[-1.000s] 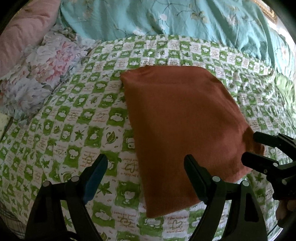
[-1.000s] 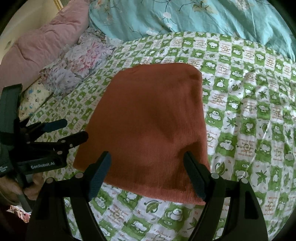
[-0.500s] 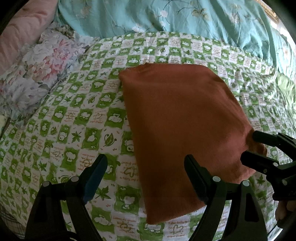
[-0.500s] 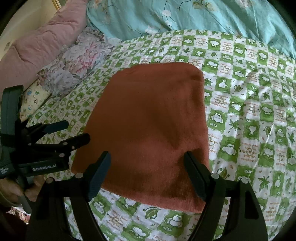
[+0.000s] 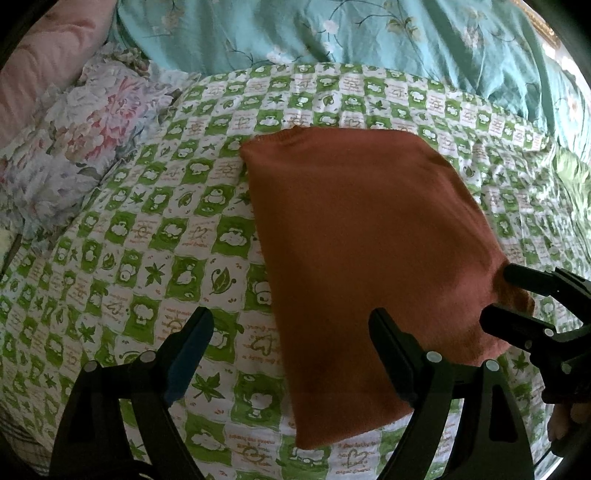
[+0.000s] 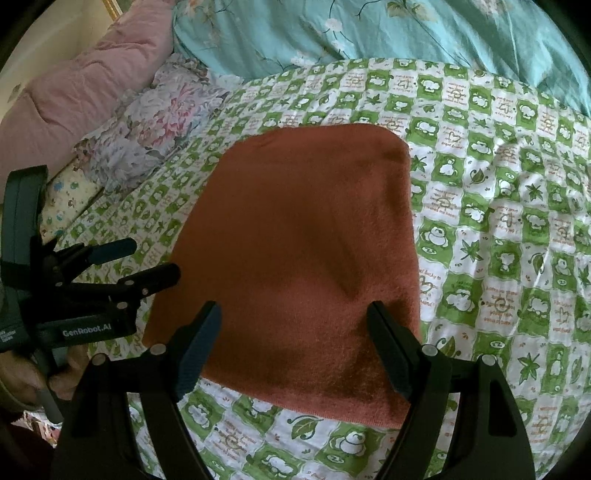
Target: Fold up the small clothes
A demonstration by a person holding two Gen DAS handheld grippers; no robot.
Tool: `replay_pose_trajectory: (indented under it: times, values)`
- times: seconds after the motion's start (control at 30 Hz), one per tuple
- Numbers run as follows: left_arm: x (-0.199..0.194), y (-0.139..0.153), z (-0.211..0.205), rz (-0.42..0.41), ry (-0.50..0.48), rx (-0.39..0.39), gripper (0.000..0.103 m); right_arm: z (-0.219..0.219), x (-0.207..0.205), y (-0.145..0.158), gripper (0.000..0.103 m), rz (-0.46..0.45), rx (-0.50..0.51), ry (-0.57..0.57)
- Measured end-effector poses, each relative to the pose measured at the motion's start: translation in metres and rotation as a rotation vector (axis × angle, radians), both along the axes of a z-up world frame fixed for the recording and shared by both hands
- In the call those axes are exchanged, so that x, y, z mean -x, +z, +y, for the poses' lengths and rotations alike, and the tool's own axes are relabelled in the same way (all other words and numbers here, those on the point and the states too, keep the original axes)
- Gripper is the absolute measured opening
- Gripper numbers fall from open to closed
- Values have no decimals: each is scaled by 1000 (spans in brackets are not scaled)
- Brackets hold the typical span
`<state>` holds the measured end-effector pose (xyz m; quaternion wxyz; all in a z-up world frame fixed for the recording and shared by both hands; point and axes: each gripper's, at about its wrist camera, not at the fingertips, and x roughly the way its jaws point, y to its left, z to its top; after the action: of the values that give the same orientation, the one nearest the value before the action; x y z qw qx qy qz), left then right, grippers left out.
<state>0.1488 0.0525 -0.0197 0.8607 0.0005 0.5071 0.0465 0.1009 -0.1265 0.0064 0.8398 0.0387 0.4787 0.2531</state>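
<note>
Both grippers are spread wide, holding nothing. The left gripper (image 5: 291, 354) hovers beside the near left corner of the rust-red folded garment (image 5: 369, 266), the right gripper (image 6: 293, 347) over its near edge. It lies flat on the green-checked quilt (image 5: 147, 229), long axis running away toward the teal bedding (image 6: 406, 26).

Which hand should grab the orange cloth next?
Probably the right. The right gripper is open with the cloth's near edge between its fingers. The left gripper, also open, sits mostly over the sheet beside the cloth's left edge.
</note>
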Motion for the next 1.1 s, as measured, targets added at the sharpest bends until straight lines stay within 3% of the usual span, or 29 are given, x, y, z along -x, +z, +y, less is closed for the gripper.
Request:
replay_pose_trajectory:
  times: [1.1]
  values:
    - [-2,3,-2,-3,-6,-7,87,-3,-4,0,81,-4,-9,3]
